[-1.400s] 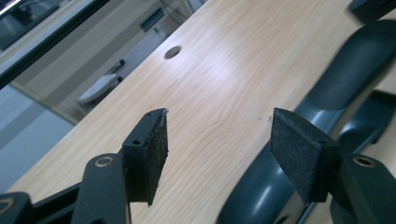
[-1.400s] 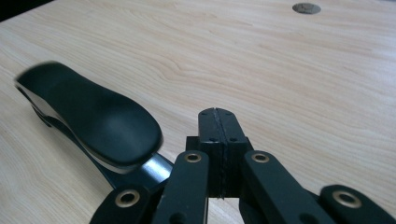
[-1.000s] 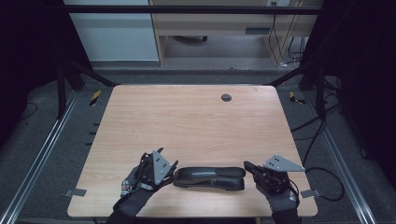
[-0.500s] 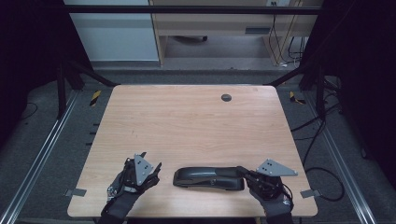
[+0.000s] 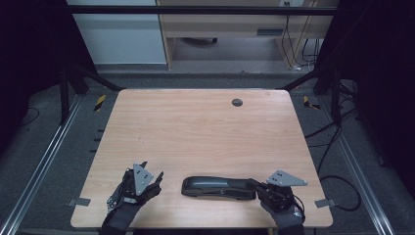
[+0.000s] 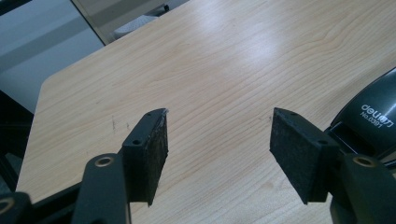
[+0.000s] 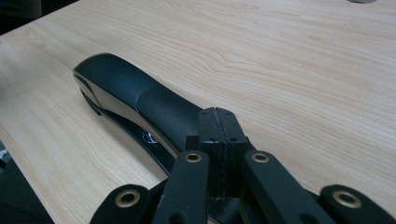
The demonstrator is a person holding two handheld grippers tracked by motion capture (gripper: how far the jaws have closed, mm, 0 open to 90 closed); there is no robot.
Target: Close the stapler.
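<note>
Two grippers we hold: left gripper (image 5: 155, 177) gapes empty left of the long black plastic stapler (image 5: 219, 187); right gripper (image 5: 253, 184), jaws pressed together, meets its right end.

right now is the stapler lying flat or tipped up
Lying flat. The stapler rests lengthwise on the table near its front edge, arm down, with the right gripper jaws shut at its end.

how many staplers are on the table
1: the black stapler lies on its own near the table's front edge, between the open left tool and the shut right tool.
</note>
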